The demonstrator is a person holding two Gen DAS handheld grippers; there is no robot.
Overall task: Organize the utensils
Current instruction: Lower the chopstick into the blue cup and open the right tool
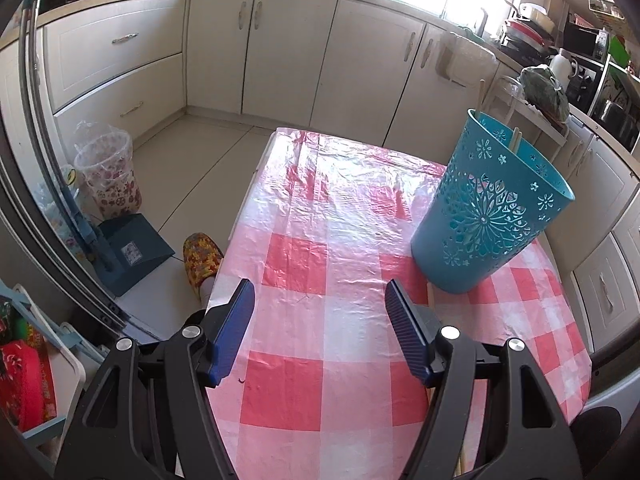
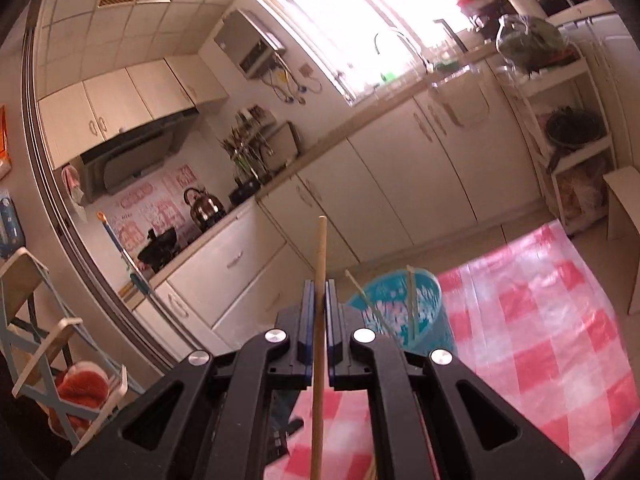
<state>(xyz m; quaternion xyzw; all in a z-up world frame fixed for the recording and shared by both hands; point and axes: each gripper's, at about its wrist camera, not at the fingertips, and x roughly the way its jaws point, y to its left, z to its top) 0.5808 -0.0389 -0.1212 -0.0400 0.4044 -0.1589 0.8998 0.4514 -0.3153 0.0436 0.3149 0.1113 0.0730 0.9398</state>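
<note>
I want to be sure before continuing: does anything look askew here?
Yes. A chopstick lies flat on the tablecloth, its end against the foot of the blue holder, while two others stand inside.

— What colour is the tablecloth (image 1: 320, 264)?
— Pink-red and white checks under a shiny film.
— And the holder (image 1: 486, 216)?
— Teal blue, with cut-out flowers and one big starburst bloom.
— The grippers?
— Left gripper (image 1: 320, 300) and right gripper (image 2: 319, 300) are black, with dark blue ribbed pads (image 1: 236, 328).
— The chopstick (image 2: 319, 320)?
— Pale tan wood.
— Cabinets (image 1: 288, 48)?
— Plain cream.
</note>
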